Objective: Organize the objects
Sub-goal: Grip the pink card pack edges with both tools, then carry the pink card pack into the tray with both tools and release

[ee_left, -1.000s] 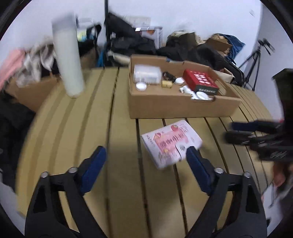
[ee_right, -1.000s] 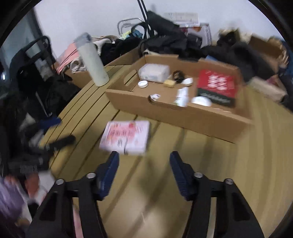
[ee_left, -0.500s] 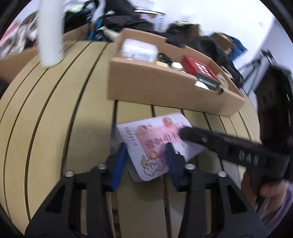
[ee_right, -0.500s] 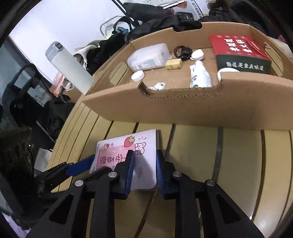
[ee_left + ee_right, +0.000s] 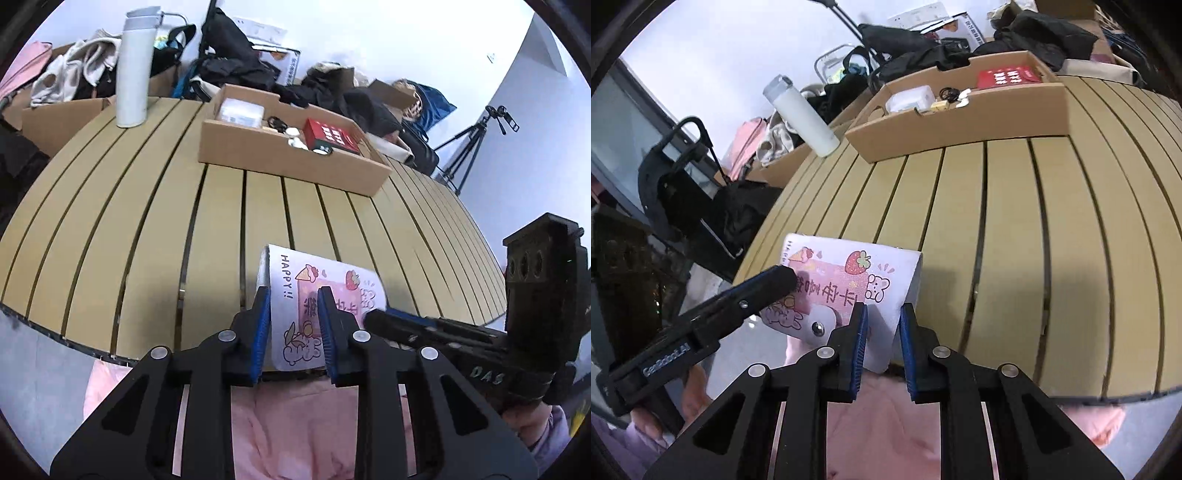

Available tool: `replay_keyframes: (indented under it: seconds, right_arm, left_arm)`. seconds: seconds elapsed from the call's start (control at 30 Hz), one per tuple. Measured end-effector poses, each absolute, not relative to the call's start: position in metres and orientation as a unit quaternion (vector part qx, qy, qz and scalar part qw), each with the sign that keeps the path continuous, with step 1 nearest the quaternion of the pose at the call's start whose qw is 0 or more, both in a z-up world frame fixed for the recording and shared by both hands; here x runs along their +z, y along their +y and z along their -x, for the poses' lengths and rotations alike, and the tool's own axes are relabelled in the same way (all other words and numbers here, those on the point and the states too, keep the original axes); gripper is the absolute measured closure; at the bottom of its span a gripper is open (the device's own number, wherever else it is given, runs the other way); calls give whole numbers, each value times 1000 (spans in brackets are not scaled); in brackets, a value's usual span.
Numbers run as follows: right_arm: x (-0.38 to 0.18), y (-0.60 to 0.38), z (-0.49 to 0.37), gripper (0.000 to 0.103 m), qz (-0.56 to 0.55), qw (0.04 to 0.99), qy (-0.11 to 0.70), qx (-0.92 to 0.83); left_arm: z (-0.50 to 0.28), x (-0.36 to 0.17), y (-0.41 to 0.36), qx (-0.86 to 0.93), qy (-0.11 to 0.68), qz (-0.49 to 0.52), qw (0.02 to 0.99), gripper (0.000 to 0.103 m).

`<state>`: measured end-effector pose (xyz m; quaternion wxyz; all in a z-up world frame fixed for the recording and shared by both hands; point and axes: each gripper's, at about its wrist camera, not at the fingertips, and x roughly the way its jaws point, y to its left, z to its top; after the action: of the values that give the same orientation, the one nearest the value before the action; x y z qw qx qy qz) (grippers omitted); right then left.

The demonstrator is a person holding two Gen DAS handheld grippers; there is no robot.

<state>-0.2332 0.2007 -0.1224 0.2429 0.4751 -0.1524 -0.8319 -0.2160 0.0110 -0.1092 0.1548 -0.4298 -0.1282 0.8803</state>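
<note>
Room: a cluttered room with white walls; dark bags and clothes piled behind a slatted wooden table (image 5: 155, 221), and a tripod (image 5: 476, 144) at two o'clock in my left view.
Surface: I am at the table's near edge, over my pink lap.
Task thing: the pink card box (image 5: 314, 295) is off the table, held at its near edge between both my tools. The cardboard tray (image 5: 288, 162) it likely belongs in sits well apart at twelve o'clock in my left view.
Left gripper (image 5: 293, 325): nearly closed and closing, its blue pads pressing one end of the card box.
Right gripper (image 5: 882, 339): narrow too, clamped on the other end of the same box; it is the black tool at three o'clock in my left view.
Risk, slip: each grip takes only an edge, so if my hands drift apart or twist unevenly, I judge the box could bend or slide out over the edge.
Risk, tray: carrying it low could catch the tray's front wall and shove the red box (image 5: 330, 134) and small items inside.
Risk, bottle: a wide left swing could tip the tall white bottle (image 5: 135, 66) at eleven o'clock.
Writing: "HAPPY !!" on the card box, plus large Chinese characters I cannot read reliably; "GenRobot.AI" on my left tool's arm in the right view; "DAS" on my right tool.
</note>
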Motion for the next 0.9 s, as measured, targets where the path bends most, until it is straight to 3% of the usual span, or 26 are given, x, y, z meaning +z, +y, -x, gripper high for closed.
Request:
replay_keyframes:
  seconds: [0.2,0.47,0.73,0.9]
  right_arm:
    - [-85,206,253,84,-427,258,-150,-853]
    - [-45,187,379,84,-382,263,-121,-877]
    - [-114,182,511,84,-471,241,-133,-838]
    - [-152,198,557,83,-536,192,-142,-810]
  left_arm:
    - [245,-71,3,899,-143,382,162,81]
    - [371,-40,-1,916,-108,362,134,82]
    - [493,-94,4,883,-96,445,111,82]
    - [533,-136,43,847,-17,516,126,79]
